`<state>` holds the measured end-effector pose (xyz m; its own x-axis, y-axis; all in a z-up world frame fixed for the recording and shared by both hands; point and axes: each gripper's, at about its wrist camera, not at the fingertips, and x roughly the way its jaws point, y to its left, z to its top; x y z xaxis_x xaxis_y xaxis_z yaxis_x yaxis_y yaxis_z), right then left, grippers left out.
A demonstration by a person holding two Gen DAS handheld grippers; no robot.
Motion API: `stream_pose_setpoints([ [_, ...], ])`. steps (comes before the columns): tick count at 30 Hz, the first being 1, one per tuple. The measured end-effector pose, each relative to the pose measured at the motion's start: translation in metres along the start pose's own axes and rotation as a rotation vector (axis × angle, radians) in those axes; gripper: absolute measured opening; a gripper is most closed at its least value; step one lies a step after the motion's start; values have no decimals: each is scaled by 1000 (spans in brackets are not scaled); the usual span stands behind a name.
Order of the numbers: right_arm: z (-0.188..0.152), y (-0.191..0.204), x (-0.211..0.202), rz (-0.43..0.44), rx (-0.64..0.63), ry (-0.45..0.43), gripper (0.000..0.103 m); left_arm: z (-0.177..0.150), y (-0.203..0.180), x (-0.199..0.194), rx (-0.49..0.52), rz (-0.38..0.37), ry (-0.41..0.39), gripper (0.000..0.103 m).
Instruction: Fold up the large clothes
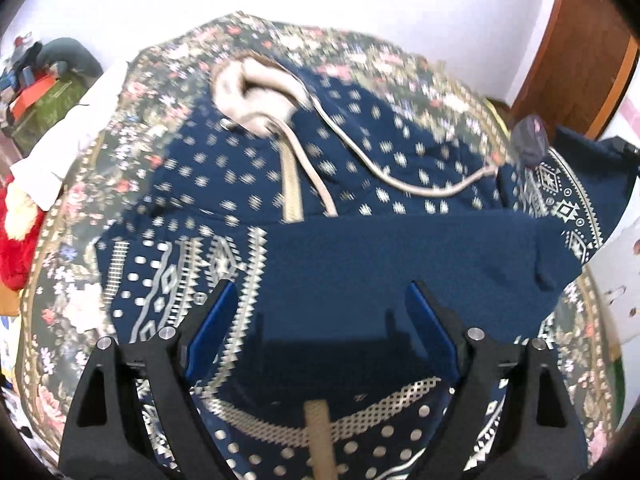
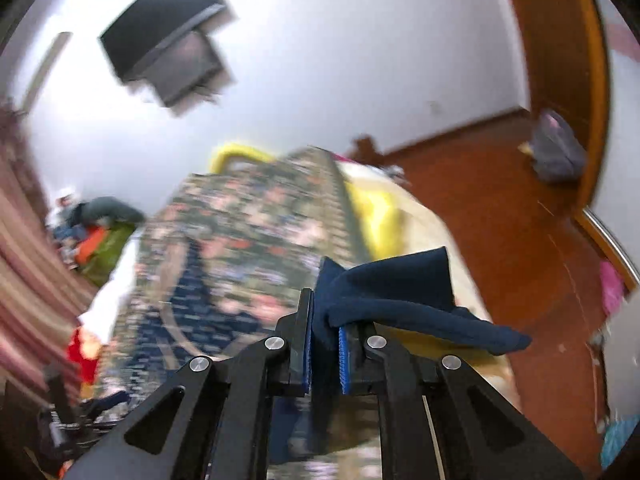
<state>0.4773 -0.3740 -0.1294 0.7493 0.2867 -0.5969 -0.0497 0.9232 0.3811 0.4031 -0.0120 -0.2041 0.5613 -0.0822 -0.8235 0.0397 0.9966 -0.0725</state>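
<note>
A navy hoodie [image 1: 360,184] with cream snowflake and band patterns, a fleece-lined hood and drawstrings lies spread on a floral bedspread [image 1: 80,208]. One plain navy sleeve [image 1: 420,256] is laid across its body. My left gripper [image 1: 320,300] hovers above the hoodie's lower part, open, with nothing between its blue pads. In the right wrist view my right gripper [image 2: 326,320] is shut on a bunch of navy hoodie fabric [image 2: 400,292], lifted well above the bed. The held cloth drapes over to the right of the fingers.
A red plush thing [image 1: 16,248] and white cloth [image 1: 60,148] lie at the bed's left edge, with a cluttered pile [image 1: 44,88] beyond. A wooden door [image 2: 560,60] and wooden floor [image 2: 500,220] are on the right. A dark box [image 2: 168,48] hangs on the white wall.
</note>
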Motion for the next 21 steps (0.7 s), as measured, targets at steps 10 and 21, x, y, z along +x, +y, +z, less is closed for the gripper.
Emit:
stream_pose_setpoints([
  [10,-59,146,42,169,-195,158,8,-18,51,-43,-82,-22,-48,86],
  [21,-167,130,103,50,-357,499,9,-28,50,-29,-88,-90,16,86],
])
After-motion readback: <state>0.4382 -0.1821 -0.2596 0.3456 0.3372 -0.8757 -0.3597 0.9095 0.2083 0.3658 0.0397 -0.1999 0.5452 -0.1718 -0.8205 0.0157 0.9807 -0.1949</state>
